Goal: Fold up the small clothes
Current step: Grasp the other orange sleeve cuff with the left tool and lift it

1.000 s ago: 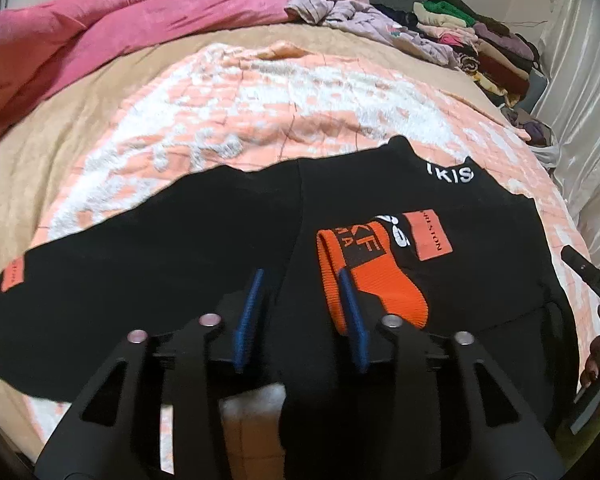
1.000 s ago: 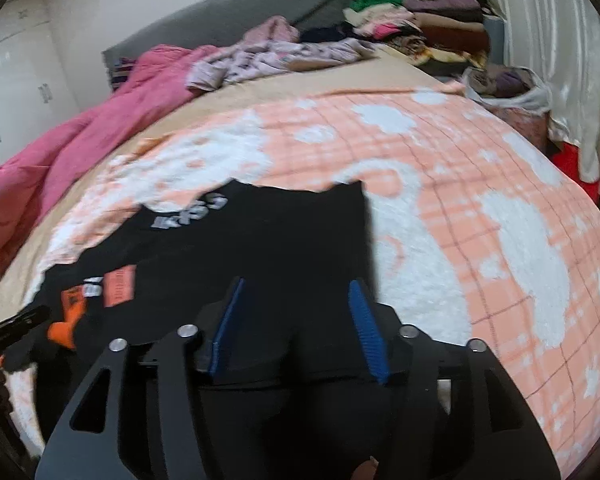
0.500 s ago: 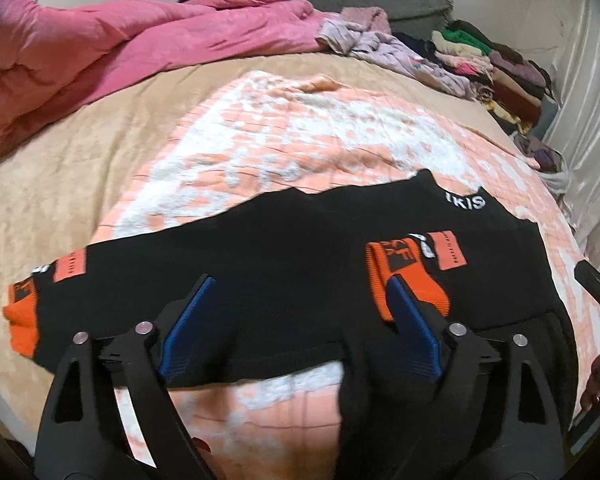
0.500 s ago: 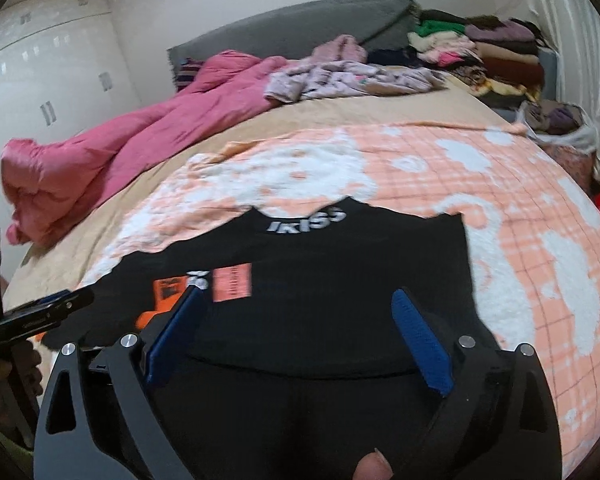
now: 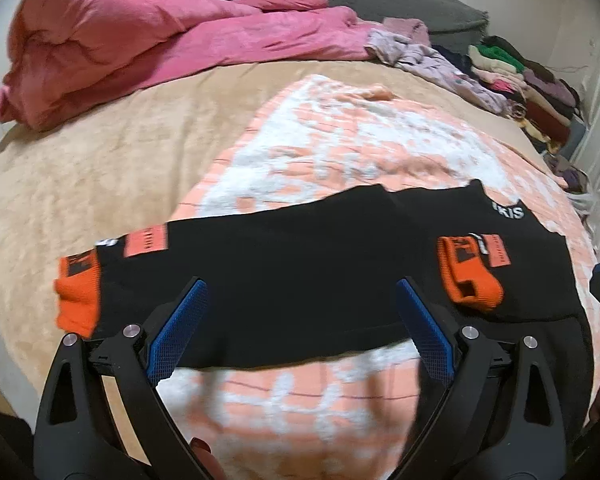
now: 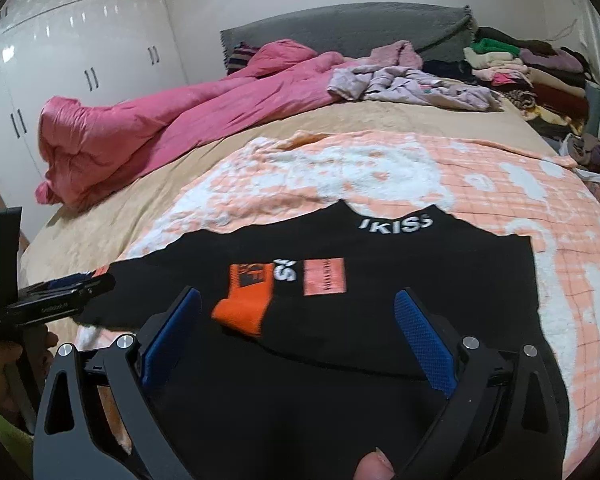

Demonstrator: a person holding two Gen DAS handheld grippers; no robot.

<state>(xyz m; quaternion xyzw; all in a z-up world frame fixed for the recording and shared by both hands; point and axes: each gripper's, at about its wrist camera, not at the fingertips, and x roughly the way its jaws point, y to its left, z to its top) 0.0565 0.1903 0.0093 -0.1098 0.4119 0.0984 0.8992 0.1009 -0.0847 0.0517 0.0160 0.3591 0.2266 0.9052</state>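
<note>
Black sweater (image 5: 300, 280) laid flat near bed (image 5: 80, 184) front edge. Left hand-held gripper (image 5: 300, 332) jaws opening, nothing grasped; right hand-held gripper (image 6: 296, 340) released, empty.

Lit evenly by soft indoor light, fairly dim, warm in tone. No hard shadows; only faint shade under the black top (image 5: 300, 280). Small glare spots on the glossy wardrobe (image 6: 80, 60) in the right view. Strong fisheye bend toward the edges, dark corners in both views. Motion blur over the blanket (image 5: 340, 152) and orange cuff (image 5: 78, 292) in the left view; right view sharper.
</note>
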